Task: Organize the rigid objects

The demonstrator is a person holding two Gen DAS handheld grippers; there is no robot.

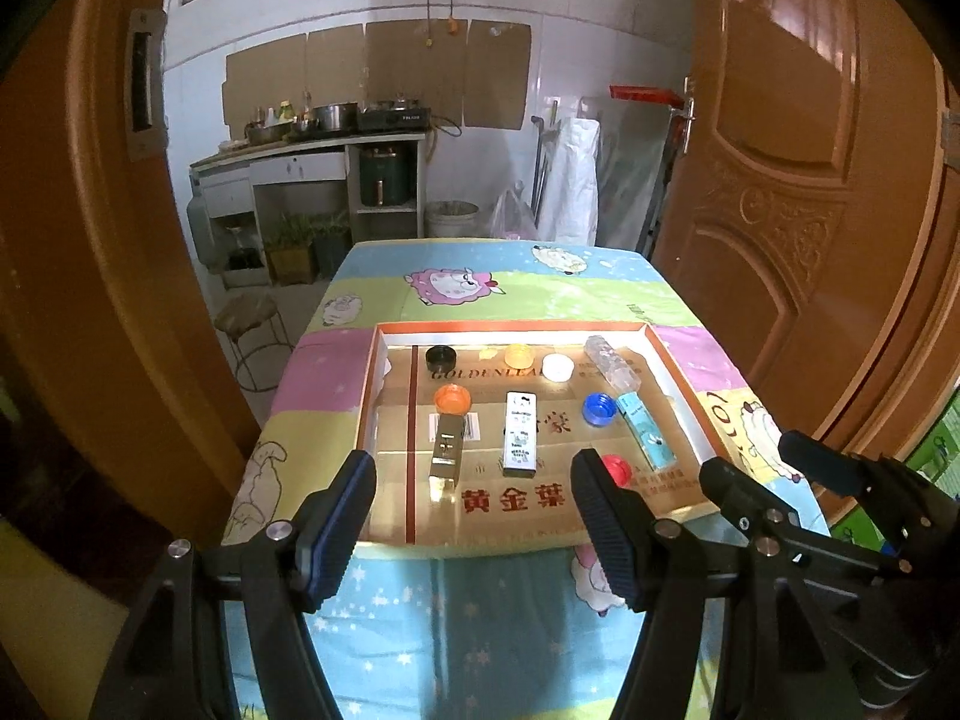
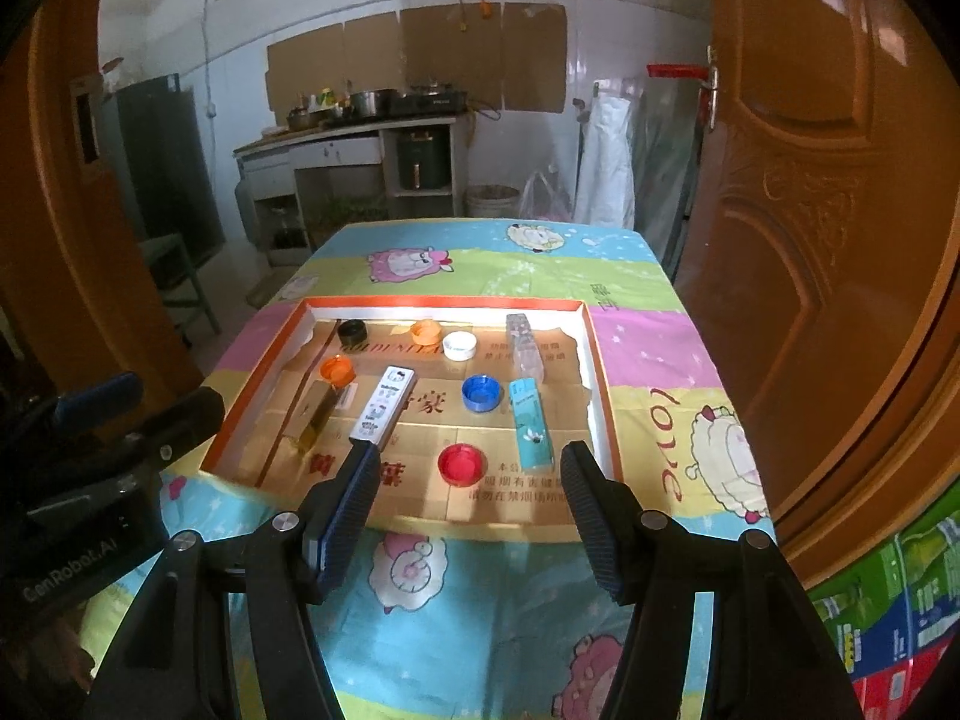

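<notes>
A shallow cardboard tray (image 1: 675, 360) (image 2: 594, 354) lies on the table. In it sit a black cap (image 1: 440, 357) (image 2: 352, 331), two orange caps (image 1: 452, 399) (image 2: 426, 331), a white cap (image 1: 558, 367) (image 2: 459, 345), a blue cap (image 1: 599, 408) (image 2: 481, 391) and a red cap (image 1: 619, 469) (image 2: 460, 463). Beside them lie a gold box (image 1: 445, 461) (image 2: 315, 414), a white box (image 1: 519, 433) (image 2: 384, 405), a teal box (image 1: 645, 429) (image 2: 531, 423) and a clear bottle (image 1: 612, 363) (image 2: 525, 345). My left gripper (image 1: 474, 525) and right gripper (image 2: 471, 507) hover open and empty at the tray's near edge.
The table wears a cartoon sheep cloth (image 1: 480, 630) (image 2: 480, 600). Brown doors (image 1: 810, 180) (image 2: 840, 210) flank it closely on both sides. A stool (image 1: 249, 324) stands off the left far corner. A kitchen counter (image 1: 312, 150) lines the back wall.
</notes>
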